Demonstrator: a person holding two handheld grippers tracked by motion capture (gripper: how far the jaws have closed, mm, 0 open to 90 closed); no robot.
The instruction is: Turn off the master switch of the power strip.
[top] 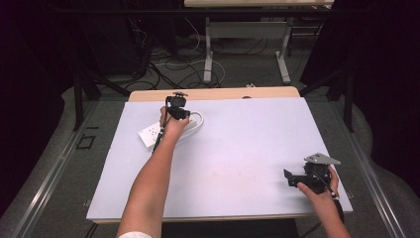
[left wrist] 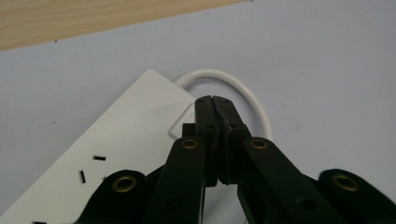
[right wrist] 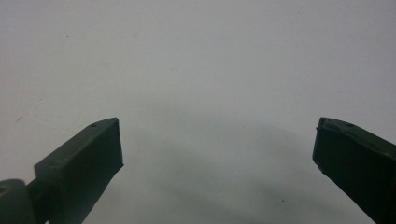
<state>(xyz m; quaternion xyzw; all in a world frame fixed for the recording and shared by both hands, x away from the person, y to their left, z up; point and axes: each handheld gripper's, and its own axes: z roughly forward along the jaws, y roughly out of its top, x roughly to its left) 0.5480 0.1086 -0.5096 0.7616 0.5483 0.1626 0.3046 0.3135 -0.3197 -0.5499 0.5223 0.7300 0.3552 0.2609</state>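
A white power strip (top: 150,133) lies at the far left of the white tabletop (top: 237,148), and its white cable (top: 197,119) loops at its right end. My left gripper (top: 177,110) points down over that end. In the left gripper view its jaws (left wrist: 212,99) are pressed together with nothing between them, tips over the strip's (left wrist: 126,140) corner beside the cable loop (left wrist: 236,84). My right gripper (top: 293,179) rests near the front right corner of the table. Its fingers (right wrist: 81,158) stand wide apart above bare surface, so the right gripper (right wrist: 217,144) is open and holds nothing.
A wooden strip (top: 213,93) edges the table's far side. Beyond it stands another desk's white frame (top: 208,54) among tangled floor cables (top: 168,69). Metal rails (top: 54,168) run along both sides of the table, with dark curtains further out.
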